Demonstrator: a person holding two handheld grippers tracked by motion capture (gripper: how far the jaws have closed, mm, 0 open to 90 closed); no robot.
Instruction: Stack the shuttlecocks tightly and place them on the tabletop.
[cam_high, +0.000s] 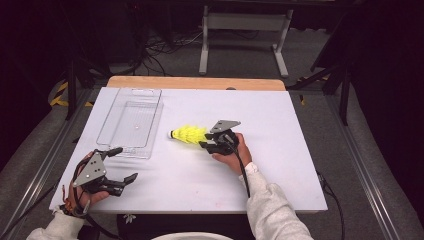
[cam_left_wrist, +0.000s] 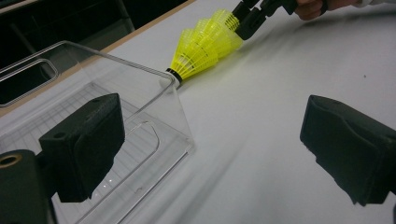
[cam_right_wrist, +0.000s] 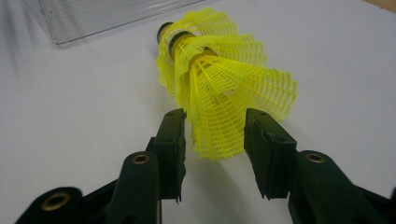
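Between the right claw's parted jaws lie stacked shuttlecocks.

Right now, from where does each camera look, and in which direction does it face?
High view: above the person's side, looking forward and down on the table; forearms, both hands, left gripper, right gripper.
Left gripper view: on the left gripper, its jaws wide apart, facing the clear tray and yellow shuttlecocks.
Right gripper view: on the right gripper, low over the table, the shuttlecocks' skirt between its jaws.
Shared: all three views show the shuttlecocks and tray.
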